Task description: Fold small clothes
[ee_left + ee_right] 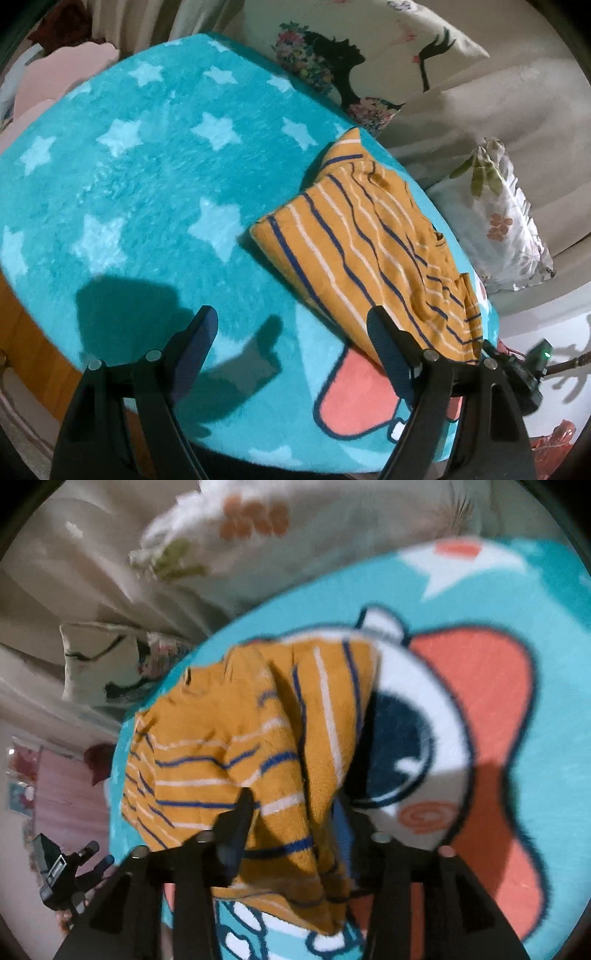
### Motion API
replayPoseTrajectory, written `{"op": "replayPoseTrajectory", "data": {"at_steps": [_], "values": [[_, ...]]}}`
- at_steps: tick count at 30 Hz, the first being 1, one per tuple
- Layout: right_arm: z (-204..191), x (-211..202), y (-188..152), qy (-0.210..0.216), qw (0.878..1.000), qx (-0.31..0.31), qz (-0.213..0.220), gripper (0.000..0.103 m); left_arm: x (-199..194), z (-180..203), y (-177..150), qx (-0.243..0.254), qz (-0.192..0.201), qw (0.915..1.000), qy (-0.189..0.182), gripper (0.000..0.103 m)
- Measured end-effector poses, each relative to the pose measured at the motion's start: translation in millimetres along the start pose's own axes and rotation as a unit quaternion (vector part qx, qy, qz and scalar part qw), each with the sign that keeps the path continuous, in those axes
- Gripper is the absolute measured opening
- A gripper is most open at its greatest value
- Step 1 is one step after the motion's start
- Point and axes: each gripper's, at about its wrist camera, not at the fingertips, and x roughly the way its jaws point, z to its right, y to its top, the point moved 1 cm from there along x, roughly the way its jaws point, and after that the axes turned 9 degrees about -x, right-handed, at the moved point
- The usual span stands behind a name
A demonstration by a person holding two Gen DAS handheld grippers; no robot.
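A small orange garment (354, 240) with blue and white stripes lies folded on the right part of a teal star-print blanket (147, 166). My left gripper (291, 314) hovers open over bare blanket just left of the garment's near edge, with nothing between its fingers. In the blurred right wrist view the garment (221, 738) bunches up between the fingers of my right gripper (293, 808). Those fingers stand apart with the cloth loose between them, and it covers part of the right finger. The blanket (554, 627) there shows a cartoon print.
Printed pillows (332, 48) (502, 221) rest on beige bedding (498, 103) behind and right of the blanket. Pink fabric (62, 70) lies at the far left. A wooden edge (22, 325) shows under the blanket's left side. A floral pillow (221, 520) lies beyond the garment.
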Motion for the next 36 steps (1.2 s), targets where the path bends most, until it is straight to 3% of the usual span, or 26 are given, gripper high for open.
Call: {"op": "replayPoseTrajectory", "data": {"at_steps": [3, 6, 14, 15, 16, 17, 21, 25, 28, 32, 33, 34, 36], "values": [[-20, -27, 10, -0.030, 0.999, -0.012, 0.036, 0.051, 19, -2, 20, 0.006, -0.009, 0.9999, -0.010, 0.082], [-60, -25, 19, -0.001, 0.999, -0.028, 0.036, 0.051, 43, 1, 46, 0.032, -0.021, 0.9991, -0.016, 0.082], [-212, 94, 29, 0.058, 0.991, -0.095, -0.070, 0.051, 96, 10, 84, 0.102, -0.060, 0.9922, -0.041, 0.080], [-224, 108, 30, 0.061, 0.990, -0.096, -0.082, 0.051, 97, 12, 85, 0.113, -0.067, 0.9902, -0.048, 0.058], [-239, 127, 34, 0.063, 0.988, -0.096, -0.099, 0.052, 98, 13, 85, 0.122, -0.082, 0.9873, -0.059, 0.020], [-251, 145, 37, 0.065, 0.987, -0.092, -0.112, 0.052, 100, 11, 85, 0.123, -0.103, 0.9844, -0.072, 0.014], [-294, 201, 43, 0.049, 0.984, -0.095, -0.144, 0.056, 93, -12, 83, 0.102, -0.111, 0.9844, -0.091, 0.012], [-339, 244, 39, -0.040, 0.972, -0.164, -0.163, 0.064, 81, -25, 79, 0.101, -0.115, 0.9821, -0.109, 0.011], [-362, 264, 29, -0.138, 0.951, -0.225, -0.162, 0.066, 67, -34, 79, 0.094, -0.113, 0.9813, -0.124, 0.012], [-372, 281, 14, -0.234, 0.919, -0.277, -0.157, 0.066, 47, -56, 84, 0.078, -0.098, 0.9850, -0.119, 0.013], [-374, 283, 10, -0.242, 0.916, -0.284, -0.150, 0.065, 43, -62, 85, 0.073, -0.094, 0.9863, -0.114, 0.015], [-374, 281, 8, -0.246, 0.915, -0.288, -0.140, 0.063, 40, -66, 86, 0.068, -0.091, 0.9872, -0.112, 0.017], [-373, 277, 2, -0.261, 0.909, -0.298, -0.127, 0.042, 35, -72, 87, 0.058, -0.086, 0.9888, -0.107, 0.022]]}}
